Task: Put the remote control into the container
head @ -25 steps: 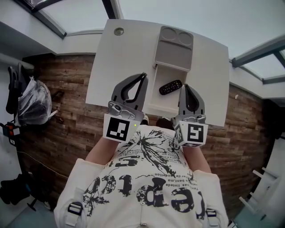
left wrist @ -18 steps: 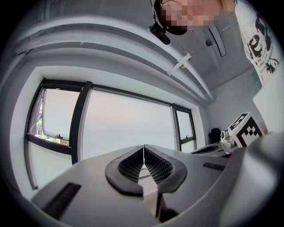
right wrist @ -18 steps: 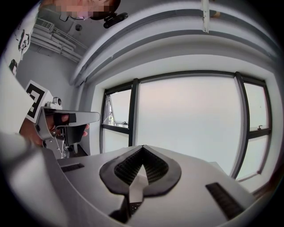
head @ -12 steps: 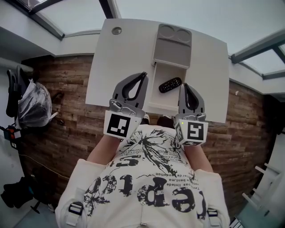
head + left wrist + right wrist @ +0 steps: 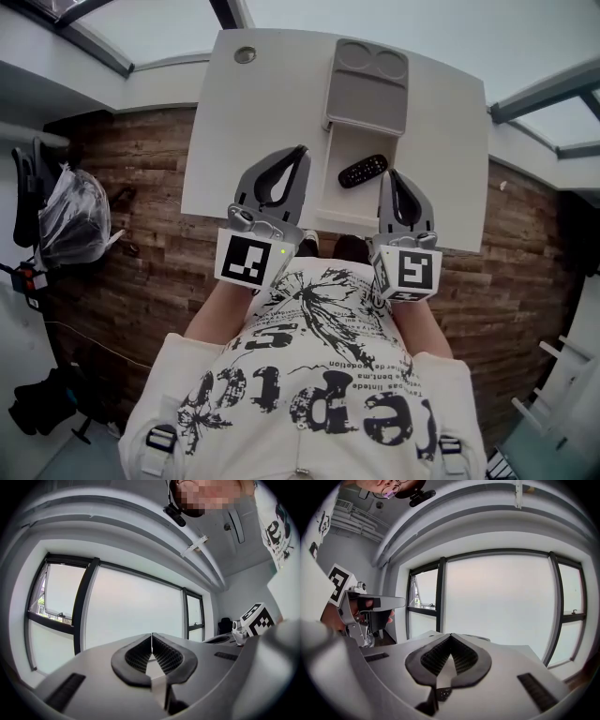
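Buttons of the remote control too small

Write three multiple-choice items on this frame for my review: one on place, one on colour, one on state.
1. Where does the remote lie?
A) inside the open container
B) on the floor
C) in a gripper

2. What colour is the remote?
A) white
B) black
C) red

3. How do the left gripper jaws stand?
A) wide apart
B) shut on the remote
C) shut, with nothing between them

Answers:
1 A: in the head view the remote sits within the container's walls.
2 B: it shows dark against the pale inside of the container.
3 C: in the left gripper view the pads meet on nothing.
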### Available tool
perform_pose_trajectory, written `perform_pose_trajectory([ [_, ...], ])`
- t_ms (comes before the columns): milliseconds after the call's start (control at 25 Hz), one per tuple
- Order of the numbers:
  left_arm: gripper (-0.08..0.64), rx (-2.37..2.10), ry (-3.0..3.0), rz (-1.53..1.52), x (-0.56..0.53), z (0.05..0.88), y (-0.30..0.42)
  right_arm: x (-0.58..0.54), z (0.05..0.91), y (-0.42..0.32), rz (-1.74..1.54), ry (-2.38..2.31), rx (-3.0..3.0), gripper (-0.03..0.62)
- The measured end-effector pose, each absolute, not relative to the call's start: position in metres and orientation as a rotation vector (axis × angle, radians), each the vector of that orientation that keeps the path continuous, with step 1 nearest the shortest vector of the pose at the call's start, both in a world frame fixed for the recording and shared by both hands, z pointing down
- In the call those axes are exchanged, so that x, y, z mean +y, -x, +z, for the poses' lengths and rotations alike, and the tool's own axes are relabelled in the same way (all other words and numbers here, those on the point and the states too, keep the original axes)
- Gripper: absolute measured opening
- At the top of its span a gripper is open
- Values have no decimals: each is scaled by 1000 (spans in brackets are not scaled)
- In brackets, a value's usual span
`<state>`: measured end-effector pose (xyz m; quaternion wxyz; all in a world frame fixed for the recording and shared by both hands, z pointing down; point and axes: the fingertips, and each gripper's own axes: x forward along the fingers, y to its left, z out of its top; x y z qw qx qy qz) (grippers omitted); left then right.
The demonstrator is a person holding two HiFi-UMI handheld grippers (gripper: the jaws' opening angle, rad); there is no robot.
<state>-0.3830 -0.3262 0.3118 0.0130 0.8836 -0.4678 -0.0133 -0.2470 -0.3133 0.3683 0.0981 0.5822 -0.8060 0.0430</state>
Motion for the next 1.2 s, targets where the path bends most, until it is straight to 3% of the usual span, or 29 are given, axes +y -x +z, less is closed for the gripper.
perform_pose_trajectory([
  [1200,11,-1429,-2782,44,-343,318,333,-342,376,214,230,-1736,-2427,2],
])
